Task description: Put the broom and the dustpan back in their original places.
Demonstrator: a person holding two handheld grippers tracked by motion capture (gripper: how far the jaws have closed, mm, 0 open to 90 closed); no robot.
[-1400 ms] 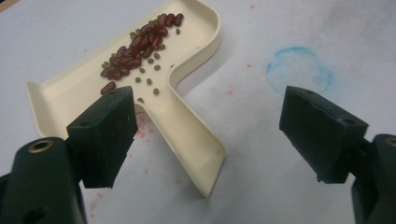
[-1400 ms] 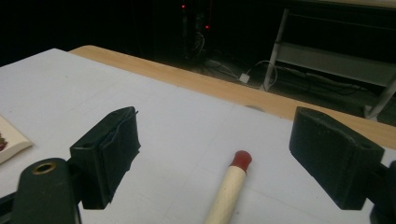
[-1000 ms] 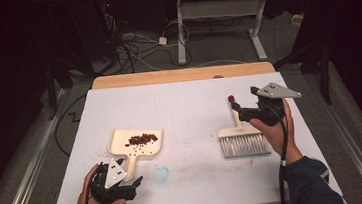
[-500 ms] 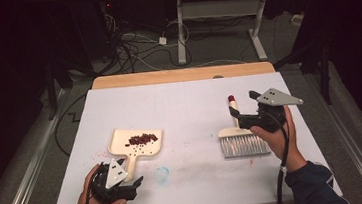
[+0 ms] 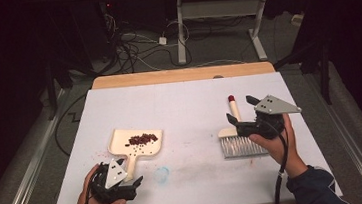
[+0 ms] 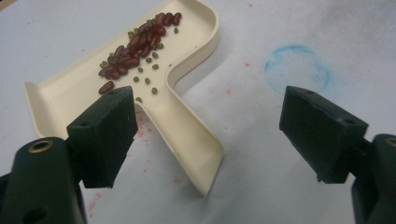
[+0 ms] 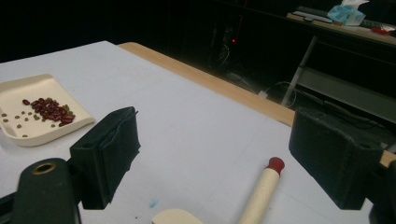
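On the white table (image 5: 184, 106), the left hand-held gripper (image 5: 135, 182) sat at about 7 o'clock, its jaws spread wide and holding nothing. In the left gripper view the jaws stood on either side of the handle end of a cream dustpan (image 6: 187, 135), with no contact visible. The dustpan lay just beyond that gripper, toward 9 o'clock of the table's centre, and carried a small heap of red beans (image 5: 141, 139) with a few green ones scattered beside them. A faint blue ring (image 6: 297, 65) marked the table surface just to the side of the handle. The right hand-held gripper (image 5: 240, 112) hovered at about 4 o'clock, jaws also wide apart and empty, above a small brush (image 5: 238, 139). The brush lay flat, its red-tipped handle (image 7: 261, 191) pointing toward 12 o'clock, between the jaws but below them.
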